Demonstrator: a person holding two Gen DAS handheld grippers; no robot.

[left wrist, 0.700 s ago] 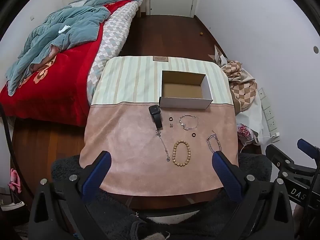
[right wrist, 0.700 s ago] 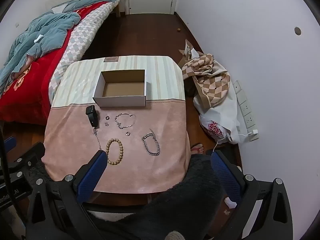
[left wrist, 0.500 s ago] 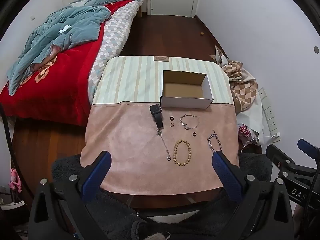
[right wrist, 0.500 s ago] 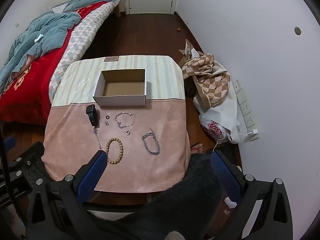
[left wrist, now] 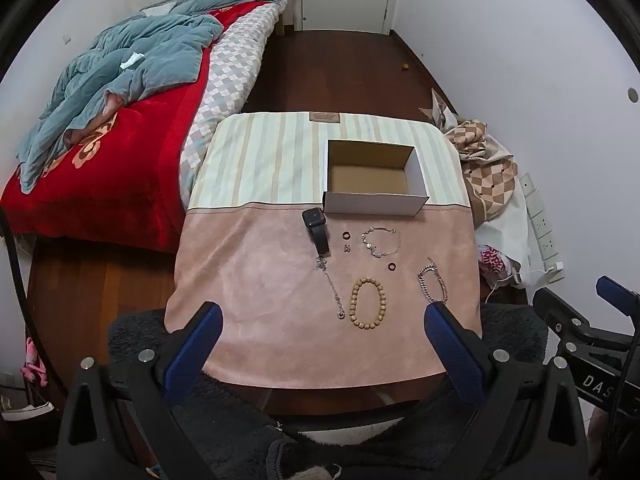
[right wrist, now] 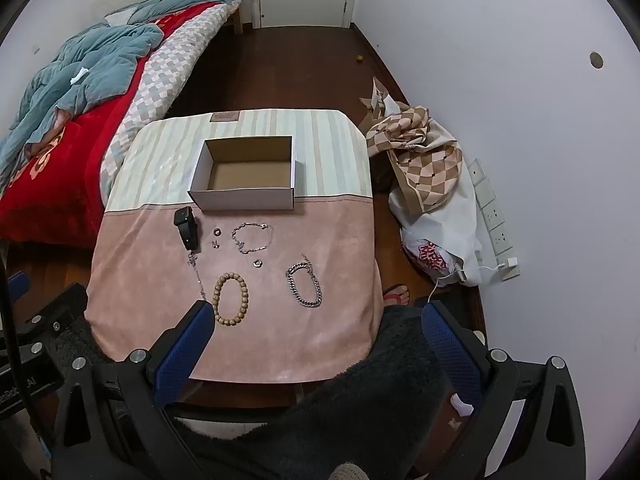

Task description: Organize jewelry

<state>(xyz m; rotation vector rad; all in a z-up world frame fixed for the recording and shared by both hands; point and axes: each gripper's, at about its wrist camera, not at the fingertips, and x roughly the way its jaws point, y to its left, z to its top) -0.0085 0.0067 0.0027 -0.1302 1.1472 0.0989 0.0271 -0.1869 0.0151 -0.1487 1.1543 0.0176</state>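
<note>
An open empty cardboard box (left wrist: 375,196) (right wrist: 244,200) stands on the cloth-covered table (left wrist: 248,280). In front of it lie a black smartwatch (left wrist: 317,229) (right wrist: 186,227), a thin silver bracelet (left wrist: 382,242) (right wrist: 253,237), small rings (left wrist: 346,235) (left wrist: 392,267), a thin necklace (left wrist: 331,288), a wooden bead bracelet (left wrist: 368,303) (right wrist: 231,298) and a chunky silver chain bracelet (left wrist: 432,285) (right wrist: 304,285). My left gripper (left wrist: 320,320) and right gripper (right wrist: 316,320) are both open and empty, held high above the table's near edge.
A bed (left wrist: 104,128) with red blanket and blue quilt stands left of the table. Bags and checked cloth (right wrist: 424,184) lie on the floor at right by the wall. A dark fluffy garment (right wrist: 360,400) fills the foreground. The right gripper's body (left wrist: 584,332) shows at right in the left wrist view.
Both views have shifted only slightly; the table sits a little lower in frame. Nothing on the table has moved.
</note>
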